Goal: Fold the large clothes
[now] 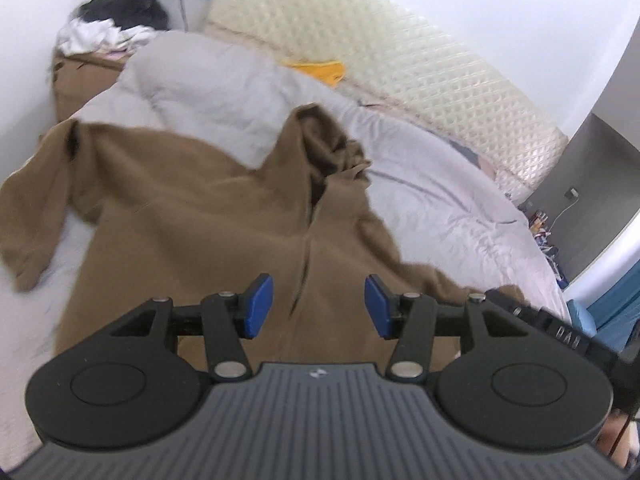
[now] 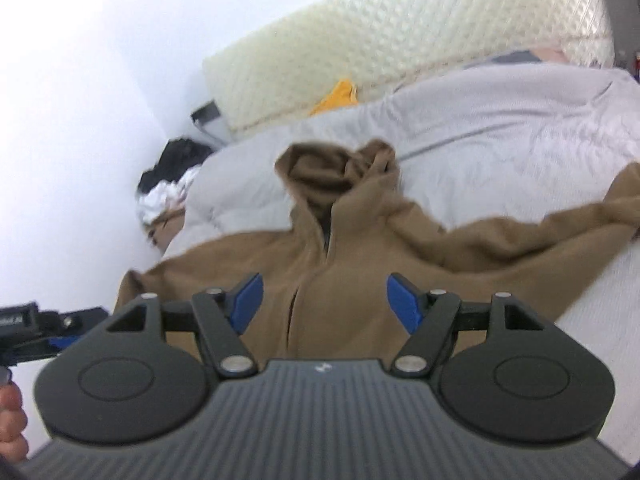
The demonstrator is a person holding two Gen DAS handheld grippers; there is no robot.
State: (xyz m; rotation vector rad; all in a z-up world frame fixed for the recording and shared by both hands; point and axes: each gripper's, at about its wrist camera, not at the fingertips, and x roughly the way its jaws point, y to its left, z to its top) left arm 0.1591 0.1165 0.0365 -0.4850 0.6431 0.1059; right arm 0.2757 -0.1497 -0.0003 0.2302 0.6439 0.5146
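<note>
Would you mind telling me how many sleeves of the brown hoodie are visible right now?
2. On the brown hoodie, one sleeve is spread to the left in the left wrist view; the other sleeve stretches right in the right wrist view.

I can read nothing for certain here: the right gripper (image 1: 568, 338) carries pale raised characters on its side (too blurred to make out).

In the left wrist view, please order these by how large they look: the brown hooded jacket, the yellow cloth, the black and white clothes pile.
1. brown hooded jacket, by far the largest, though also nearest the camera.
2. black and white clothes pile.
3. yellow cloth, partly hidden, so its rank below the pile is unsure.
</note>
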